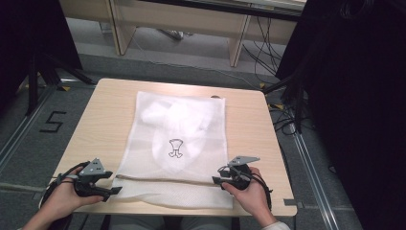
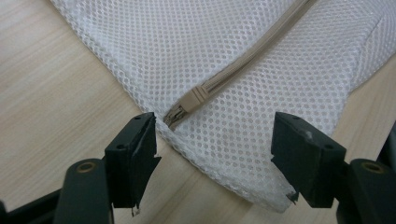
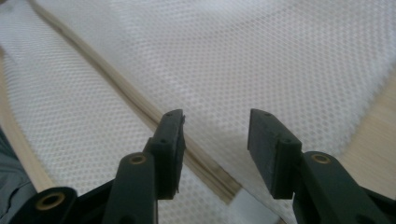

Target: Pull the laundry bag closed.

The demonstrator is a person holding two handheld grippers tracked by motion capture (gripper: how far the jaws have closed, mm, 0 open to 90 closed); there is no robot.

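- The white mesh laundry bag (image 1: 178, 143) lies flat on the wooden table (image 1: 103, 124), with a white garment (image 1: 174, 127) already inside it.
- The beige zipper (image 1: 163, 179) runs across the bag's near end and looks drawn shut — its slider (image 2: 194, 99) sits at the left corner.
- The left gripper (image 1: 113, 190) hovers at that corner, jaws spread and empty.
- The right gripper (image 1: 216, 181) hangs over the zipper's other end, jaws apart — holding nothing.
- Packing seems done; probably only lifting or moving the bag remains.
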